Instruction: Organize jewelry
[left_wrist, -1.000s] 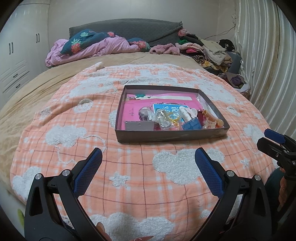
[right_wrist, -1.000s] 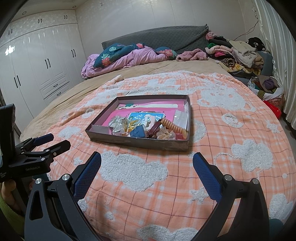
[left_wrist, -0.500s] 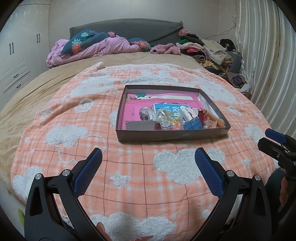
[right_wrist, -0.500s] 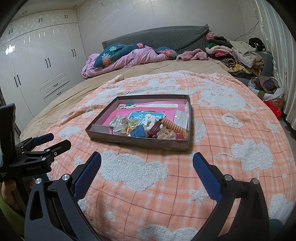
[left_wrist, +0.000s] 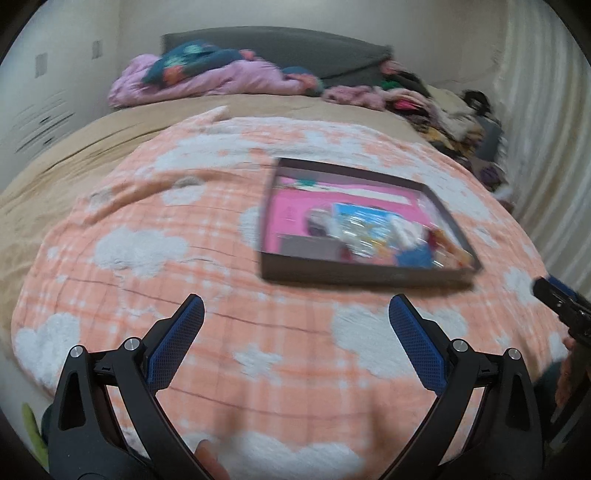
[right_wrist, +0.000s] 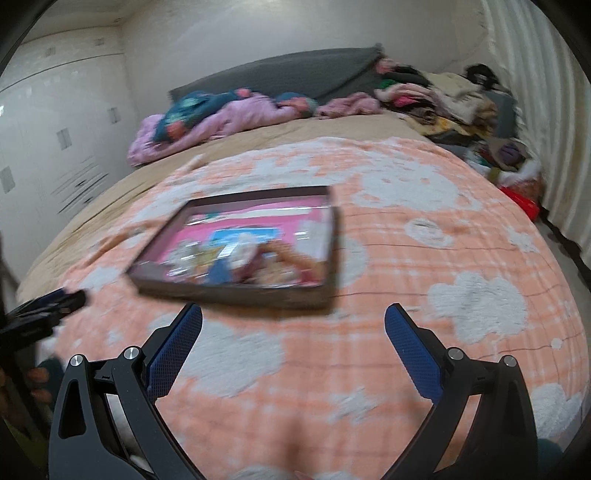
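Left wrist view first: the left gripper (left_wrist: 295, 314) fills the bottom of the frame, jaws spread wide with nothing between them, hovering over the orange cloud-pattern blanket (left_wrist: 147, 280). Look up and right of center and there's the shallow dark tray (left_wrist: 354, 275), sitting flat on the blanket, a jumble of small jewelry pieces (left_wrist: 373, 240) piled toward its near right corner on a pink liner. The picture is smeared with motion blur, so individual pieces can't be told apart. At the far right edge, the tip of the other tool pokes in.

Over to the right wrist view: the tray (right_wrist: 236, 297) sits left of center, just above the left blue pad (right_wrist: 173, 350) of the right gripper (right_wrist: 293, 315), which is also open wide and empty. The tray's long side runs roughly across the frame, near wall facing the grippers. The heap (right_wrist: 258, 266) lies against that near wall.

My read: the tray sits ahead and between the two tools, with the right one looking slightly nearer. Either must go forward and over the near wall.
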